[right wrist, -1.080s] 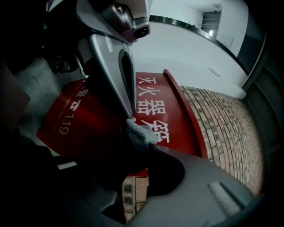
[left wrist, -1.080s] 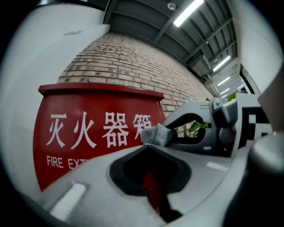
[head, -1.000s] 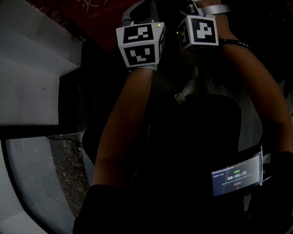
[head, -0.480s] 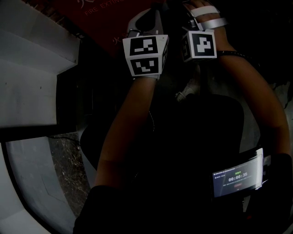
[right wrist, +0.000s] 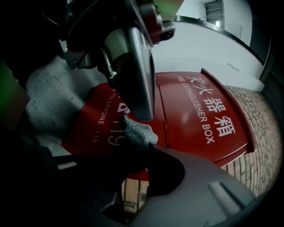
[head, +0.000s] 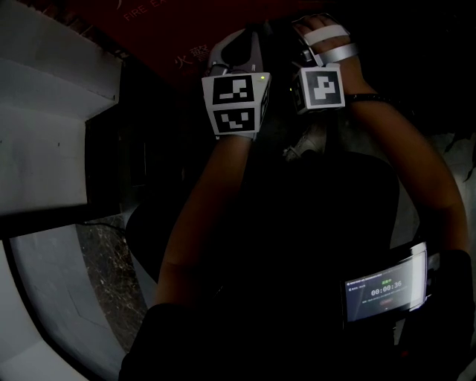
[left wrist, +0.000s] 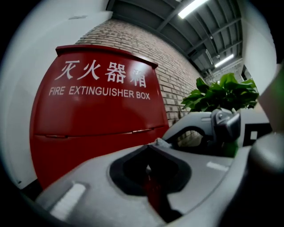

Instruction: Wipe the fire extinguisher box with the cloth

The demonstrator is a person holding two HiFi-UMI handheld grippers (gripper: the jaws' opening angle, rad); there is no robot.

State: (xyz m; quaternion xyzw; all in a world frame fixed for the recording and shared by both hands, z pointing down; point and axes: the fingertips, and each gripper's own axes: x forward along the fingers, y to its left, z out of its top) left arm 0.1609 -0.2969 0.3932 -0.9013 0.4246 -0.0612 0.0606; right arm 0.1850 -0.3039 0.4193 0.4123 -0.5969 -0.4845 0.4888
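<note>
Brick wall [left wrist: 174, 66] backs fire extinguisher box [left wrist: 97, 117]; right gripper [right wrist: 144, 148] grasps cloth [right wrist: 138, 131], left gripper [left wrist: 151, 153] clenched.

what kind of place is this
Likely an indoor service or entrance area of a building: a red fire extinguisher box stands by a brick wall, under a bare beamed ceiling with strip lights.

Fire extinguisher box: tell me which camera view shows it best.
The left gripper view: the fire extinguisher box stands large and upright, lettering clear. The right gripper view shows it tilted, partly behind the left gripper and the cloth. The head view catches only a dark red strip at the top edge.
</note>
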